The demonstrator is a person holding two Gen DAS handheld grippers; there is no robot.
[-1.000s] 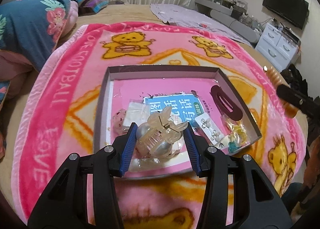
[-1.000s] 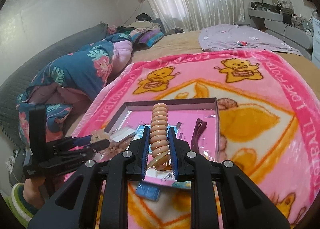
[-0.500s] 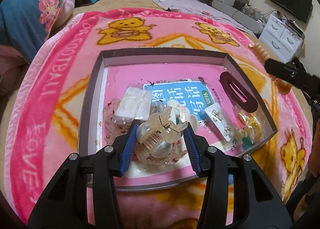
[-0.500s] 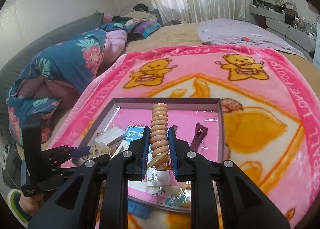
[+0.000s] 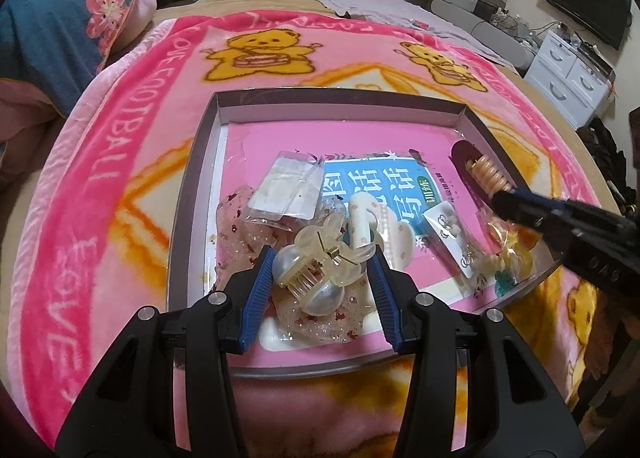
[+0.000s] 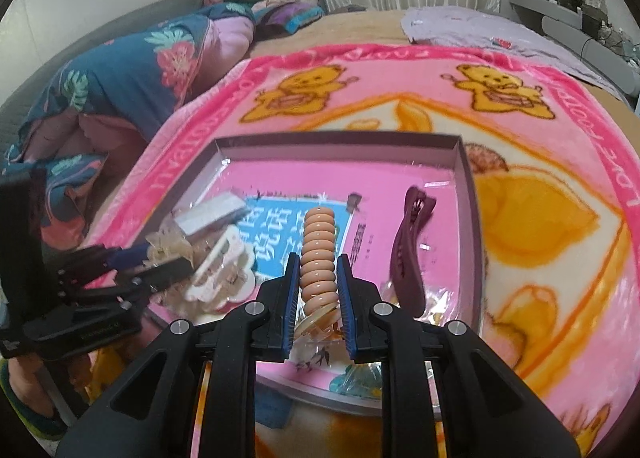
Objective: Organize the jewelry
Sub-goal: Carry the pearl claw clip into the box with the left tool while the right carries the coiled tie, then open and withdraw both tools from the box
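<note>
At lower centre of its view, the left gripper [image 5: 320,272] clenches a translucent claw clip [image 5: 320,264] over the tray [image 5: 340,96]. The right gripper [image 6: 318,282] grasps a peach ribbed clip [image 6: 318,254] above the tray's near edge, left of a maroon clip [image 6: 410,242].

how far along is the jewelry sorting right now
Mostly done: the dark maroon hair clip, white cloud-shaped clip and carded earrings already lie in the shallow grey box. In hand: the left tool grips a translucent pearl claw clip, the right tool a peach ribbed clip. Left: releasing both.
</note>
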